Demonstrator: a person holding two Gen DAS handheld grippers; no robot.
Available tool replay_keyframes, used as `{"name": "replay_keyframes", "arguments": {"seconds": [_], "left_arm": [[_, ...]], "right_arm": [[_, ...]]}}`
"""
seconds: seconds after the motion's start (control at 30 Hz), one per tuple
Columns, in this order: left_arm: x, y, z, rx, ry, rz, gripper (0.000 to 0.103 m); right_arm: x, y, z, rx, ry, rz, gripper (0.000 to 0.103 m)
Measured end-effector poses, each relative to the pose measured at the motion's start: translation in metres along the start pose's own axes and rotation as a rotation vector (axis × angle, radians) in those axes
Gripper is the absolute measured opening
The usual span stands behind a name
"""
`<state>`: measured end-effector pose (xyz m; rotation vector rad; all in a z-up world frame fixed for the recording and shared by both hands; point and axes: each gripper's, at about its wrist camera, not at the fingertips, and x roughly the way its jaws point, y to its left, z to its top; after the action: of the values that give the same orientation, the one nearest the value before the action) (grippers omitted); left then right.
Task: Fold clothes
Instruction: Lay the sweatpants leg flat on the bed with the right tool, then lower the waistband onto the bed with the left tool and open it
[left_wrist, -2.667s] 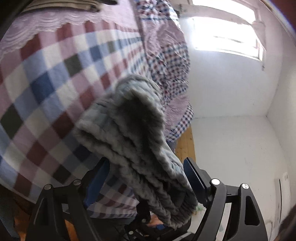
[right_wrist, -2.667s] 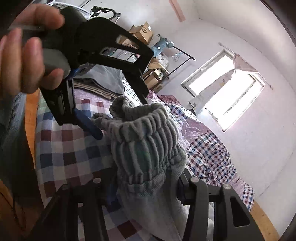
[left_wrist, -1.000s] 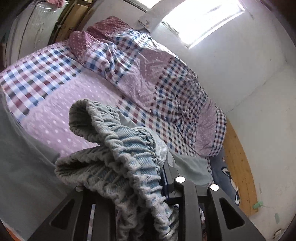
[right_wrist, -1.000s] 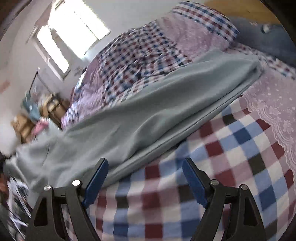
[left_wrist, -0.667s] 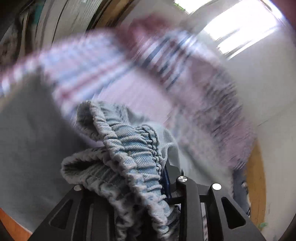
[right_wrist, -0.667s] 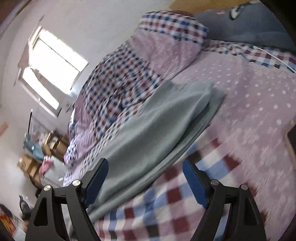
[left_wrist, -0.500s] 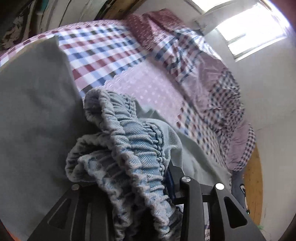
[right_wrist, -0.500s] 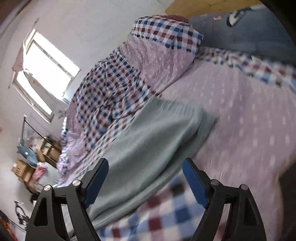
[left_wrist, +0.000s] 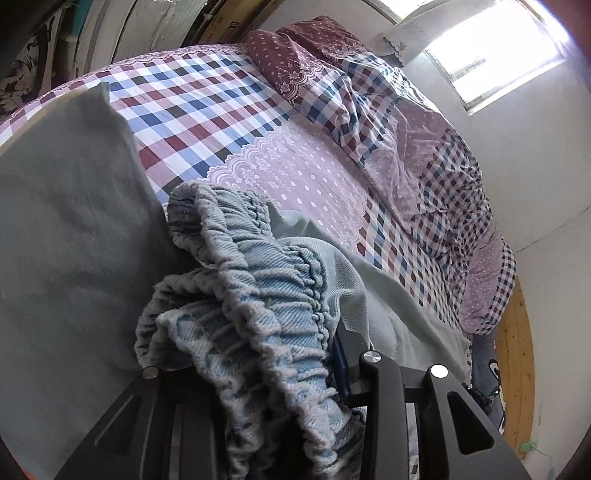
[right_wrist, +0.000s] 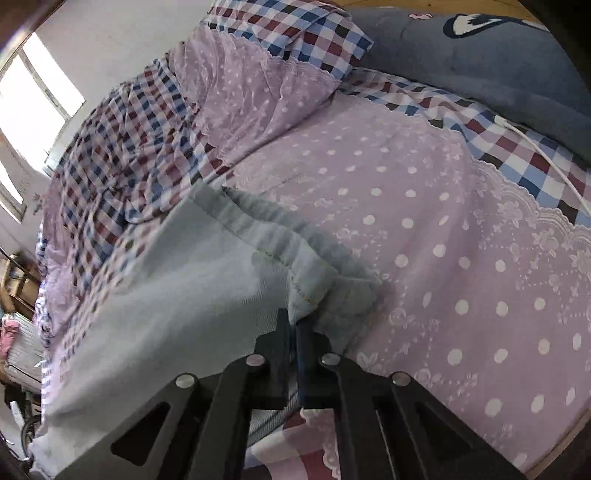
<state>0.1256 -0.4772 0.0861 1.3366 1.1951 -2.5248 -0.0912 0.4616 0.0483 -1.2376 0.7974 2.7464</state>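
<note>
Pale grey-blue trousers (right_wrist: 177, 295) lie stretched across the bed. My left gripper (left_wrist: 258, 373) is shut on their bunched elastic waistband (left_wrist: 255, 295), which fills the lower middle of the left wrist view; its fingertips are hidden by the cloth. The trouser leg (left_wrist: 402, 325) runs away to the right and more grey cloth (left_wrist: 62, 236) hangs on the left. My right gripper (right_wrist: 297, 325) is shut on the hem end of the trousers (right_wrist: 314, 273), low over the polka-dot sheet.
The bed has a checked and lilac polka-dot sheet (right_wrist: 443, 236) with lace trim. A rumpled checked duvet (left_wrist: 424, 147) lies along the far side under a window (left_wrist: 495, 51). A blue cartoon blanket (right_wrist: 480, 62) lies at the bed's end. Wooden floor (left_wrist: 513, 362) shows beyond.
My right gripper was open above the bed; it has dropped to the hem end of the trousers and shut on it. The left gripper keeps the waistband and has shifted slightly.
</note>
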Motion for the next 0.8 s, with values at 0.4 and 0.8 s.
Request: {"name": "replay_keyframes", "arguments": {"seconds": [0.4, 0.8], "left_arm": [[0.009, -0.003, 0.007, -0.005, 0.03, 0.034, 0.037], [0.006, 0.001, 0.0, 0.0, 0.008, 0.006, 0.037]], "right_arm": [[0.0, 0.005, -0.004, 0.018, 0.04, -0.077, 0.003], [-0.008, 0.149, -0.149, -0.232, 0.336, 0.326, 0.03]]}}
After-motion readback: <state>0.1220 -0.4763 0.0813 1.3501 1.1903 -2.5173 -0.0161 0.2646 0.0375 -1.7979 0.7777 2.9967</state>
